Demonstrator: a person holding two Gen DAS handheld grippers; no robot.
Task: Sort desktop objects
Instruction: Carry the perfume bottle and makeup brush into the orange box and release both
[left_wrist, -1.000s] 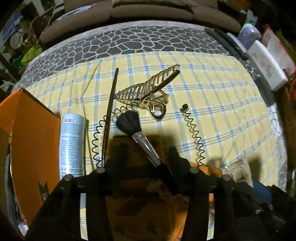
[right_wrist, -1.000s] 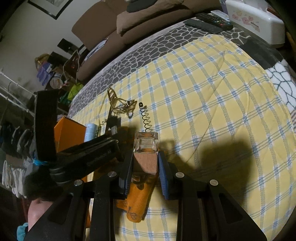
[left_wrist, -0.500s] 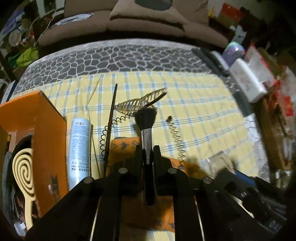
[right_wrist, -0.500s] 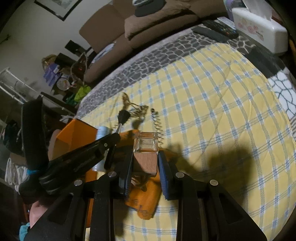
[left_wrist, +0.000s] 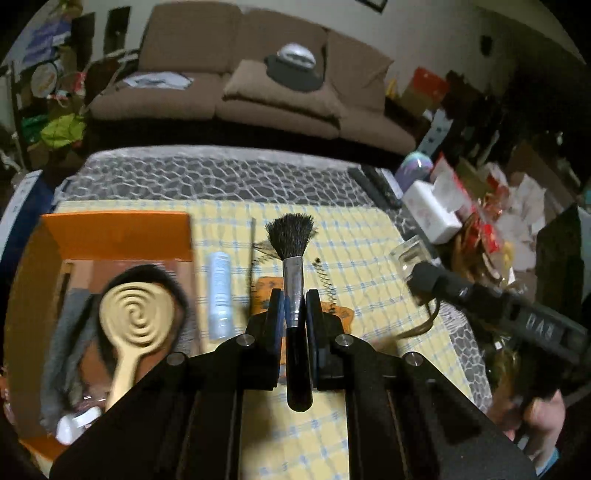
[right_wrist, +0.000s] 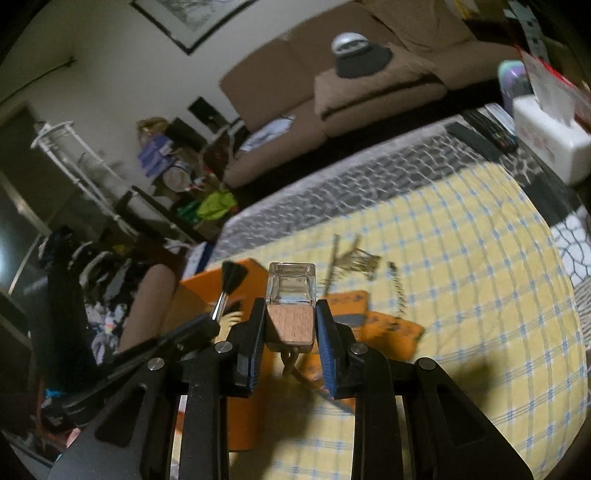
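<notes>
left gripper (left_wrist: 294, 314): clenched on the brush (left_wrist: 291, 254); blue pads press the metal ferrule from both sides, black handle runs back between the jaws, bristles point away and up, clear of the cloth.
right gripper (right_wrist: 290, 332): grasping the bottle (right_wrist: 291, 295); pads squeeze its wooden cap, the clear glass body sticks out past the fingertips, a brown cord hangs under the cap. in the left view this gripper sits at the right with the bottle at its tip.
hand (left_wrist: 543, 413): at the lower right of the left view, wrapped round the right gripper's grip.
box (left_wrist: 114, 232): orange, open, on the left edge of the cloth, just left of the brush; in the right view it lies below and left of the bottle.
comb (left_wrist: 135, 317): cream, spiral pattern, lying inside the box on dark and grey stuff; too blurred to tell what that is.
tube (left_wrist: 219, 295): pale, lying on the cloth just right of the box.
stick (left_wrist: 252, 266): thin, dark, beside the tube.
pouch (right_wrist: 391, 332): orange, flat on the cloth under both grippers.
spring (right_wrist: 397, 291): dark coil, lying at the pouch's far edge.
clip (right_wrist: 356, 260): gold hair claw, beyond the pouch, blurred.
cloth (right_wrist: 480, 258): yellow with blue checks, over a grey pebble-pattern cover.
tissue box (right_wrist: 546, 136): white, far right edge, near two remotes (right_wrist: 480, 134).
sofa (left_wrist: 236, 92): brown, past the far end.
</notes>
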